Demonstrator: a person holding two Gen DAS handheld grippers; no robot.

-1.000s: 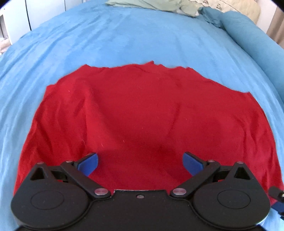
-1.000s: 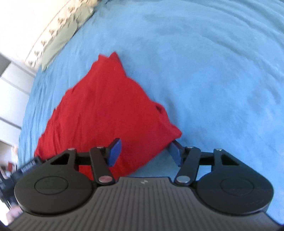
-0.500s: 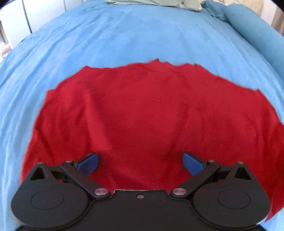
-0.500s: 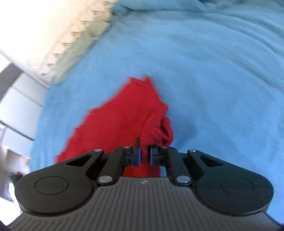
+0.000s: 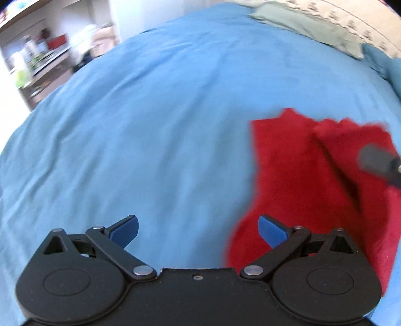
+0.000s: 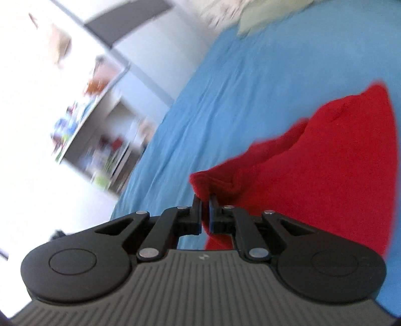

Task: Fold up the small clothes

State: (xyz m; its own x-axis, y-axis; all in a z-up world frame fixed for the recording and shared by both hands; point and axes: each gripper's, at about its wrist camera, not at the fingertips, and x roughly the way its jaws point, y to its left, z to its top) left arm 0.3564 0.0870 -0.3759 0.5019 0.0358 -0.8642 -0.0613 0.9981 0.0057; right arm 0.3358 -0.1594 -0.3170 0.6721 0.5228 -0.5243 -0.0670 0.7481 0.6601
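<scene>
- My right gripper (image 6: pixel 205 215) has its jaws pinched almost together on a bunched edge of the red garment (image 6: pixel 325 175); the cloth rises up out of the narrow gap between the 2 pads.
- From that pinch the red garment drapes away to my right and slopes down onto the blue bedsheet (image 6: pixel 225 100), with a fold running back from the held corner.
- My left gripper (image 5: pixel 198 229) has its jaws spread wide and holds nothing; its left blue pad (image 5: pixel 125 230) sits over bare sheet, its right blue pad (image 5: pixel 272 229) over the near edge of the red cloth. Whether that pad touches the cloth I cannot tell.
- In my left view the red garment (image 5: pixel 300 180) lies to the right on the blue bedsheet (image 5: pixel 150 125), with a dark crease running diagonally across it and a jagged far edge.
- A blurred dark part of my right gripper (image 5: pixel 378 161) shows at the right edge above the cloth.
- Farther back, a pale green cloth (image 5: pixel 300 22) lies at the head of the bed.
- Beyond the bed's left side stand blurred shelves (image 6: pixel 100 130) with small items.
</scene>
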